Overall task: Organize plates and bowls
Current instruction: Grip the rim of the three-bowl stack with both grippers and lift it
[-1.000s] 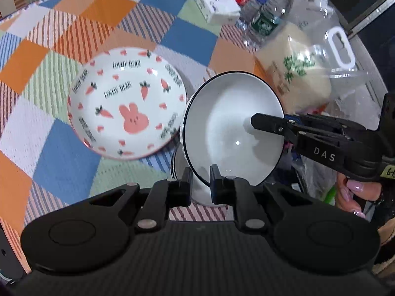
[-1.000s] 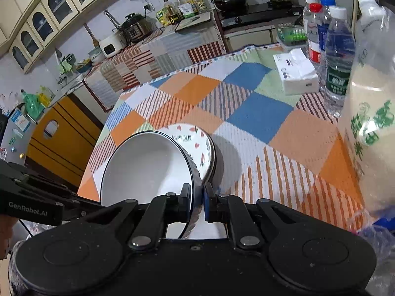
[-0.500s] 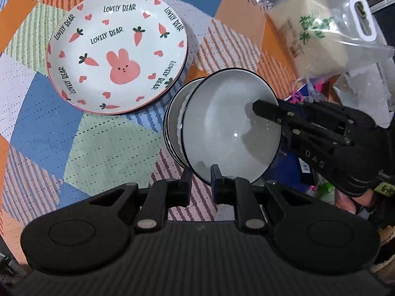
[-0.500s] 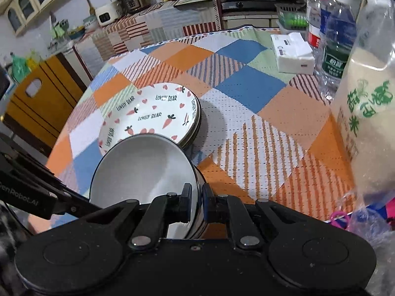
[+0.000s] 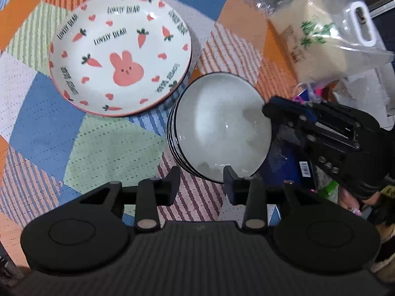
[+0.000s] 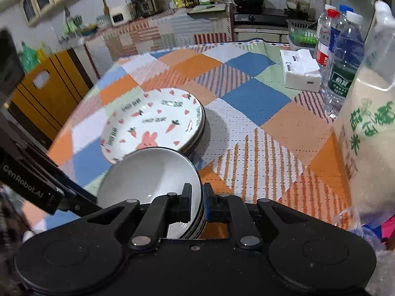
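The left tool (image 5: 200, 181) stands wide open, holding nothing, its fingers on either side of the near rim of the top bowl (image 5: 223, 127). The right tool (image 6: 196, 203) is closed on that bowl's rim at the far side. The bowl is white with a thin dark rim and sits nested on a stack of like bowls on the table (image 5: 111, 145). Just beside it lies a bunny plate (image 5: 121, 53) atop stacked plates.
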`<control>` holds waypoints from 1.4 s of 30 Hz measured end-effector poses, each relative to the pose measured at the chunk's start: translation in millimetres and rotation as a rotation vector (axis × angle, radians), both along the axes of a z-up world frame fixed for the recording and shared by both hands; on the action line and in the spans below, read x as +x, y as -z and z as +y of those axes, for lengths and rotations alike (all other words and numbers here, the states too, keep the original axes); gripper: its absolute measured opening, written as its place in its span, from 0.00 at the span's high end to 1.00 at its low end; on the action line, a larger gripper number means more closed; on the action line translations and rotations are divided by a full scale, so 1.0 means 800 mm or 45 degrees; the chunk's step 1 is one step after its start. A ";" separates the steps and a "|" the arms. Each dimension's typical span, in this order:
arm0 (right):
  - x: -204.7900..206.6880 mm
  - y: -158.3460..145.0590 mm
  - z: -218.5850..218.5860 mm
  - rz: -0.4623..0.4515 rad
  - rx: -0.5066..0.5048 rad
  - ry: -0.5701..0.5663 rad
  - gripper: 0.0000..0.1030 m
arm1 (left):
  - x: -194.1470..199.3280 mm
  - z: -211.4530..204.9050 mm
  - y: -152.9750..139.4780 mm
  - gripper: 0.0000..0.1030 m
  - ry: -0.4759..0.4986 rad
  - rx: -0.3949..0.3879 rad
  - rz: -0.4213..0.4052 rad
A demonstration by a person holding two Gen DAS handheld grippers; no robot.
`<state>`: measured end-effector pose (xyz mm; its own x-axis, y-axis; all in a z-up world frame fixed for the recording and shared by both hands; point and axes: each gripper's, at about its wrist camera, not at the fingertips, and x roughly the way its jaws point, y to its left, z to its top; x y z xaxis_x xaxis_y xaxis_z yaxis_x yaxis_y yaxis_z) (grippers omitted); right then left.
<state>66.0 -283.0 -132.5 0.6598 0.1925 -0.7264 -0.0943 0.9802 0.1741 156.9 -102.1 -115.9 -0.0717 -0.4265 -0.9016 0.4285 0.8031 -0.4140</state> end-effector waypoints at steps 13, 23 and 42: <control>-0.054 0.014 0.013 -0.041 -0.064 -0.359 0.24 | -0.009 0.046 0.020 0.44 -0.158 -0.153 -0.144; -0.032 0.077 0.042 0.037 -0.051 -0.346 0.10 | -0.013 0.039 0.065 0.39 -0.215 -0.230 -0.142; -0.038 0.146 0.062 -0.249 -0.088 -0.256 0.07 | -0.013 0.028 0.109 0.61 -0.300 -0.317 -0.133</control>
